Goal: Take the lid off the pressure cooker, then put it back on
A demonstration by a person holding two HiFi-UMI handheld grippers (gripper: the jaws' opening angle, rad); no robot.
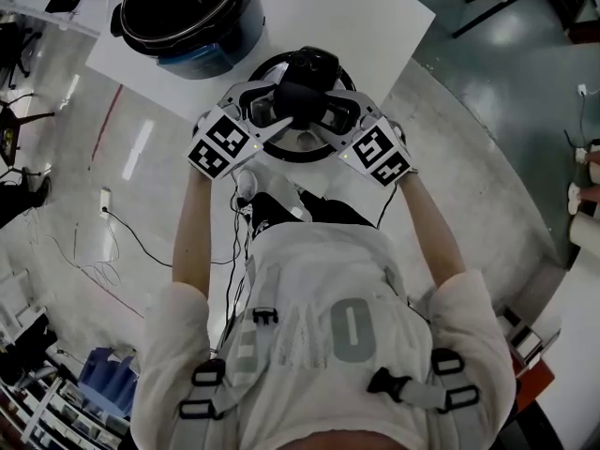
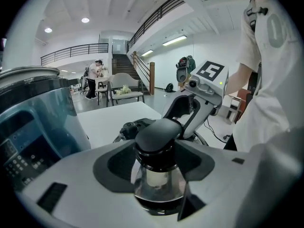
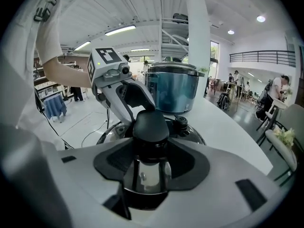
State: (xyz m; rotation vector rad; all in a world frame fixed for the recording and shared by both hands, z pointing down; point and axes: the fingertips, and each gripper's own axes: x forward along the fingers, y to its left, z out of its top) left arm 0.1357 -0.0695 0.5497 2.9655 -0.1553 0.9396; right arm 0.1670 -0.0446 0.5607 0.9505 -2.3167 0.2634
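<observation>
A big open indoor hall, shown by its staircase [image 2: 121,61], balcony railing [image 2: 71,50] and distant chairs [image 2: 124,80].

The right gripper [image 3: 151,148] grips with its jaws the black knob [image 3: 150,125] of the lid [image 3: 192,133], pressure cooker [image 3: 172,93] behind.

The head view looks almost straight down from above the person [image 1: 328,345] onto the white desk [image 1: 375,26]. It is far enough off to take in the cooker pot [image 1: 187,12], the lid [image 1: 302,150] and both grippers. The left gripper view sits close behind the left gripper [image 2: 159,167], low over the desk. It faces along its fingers [image 2: 114,167], across the lid, toward the right gripper [image 2: 183,113]. The right gripper view mirrors it, facing the left gripper and the pot. All three views share the lid's knob [image 3: 151,125].
</observation>
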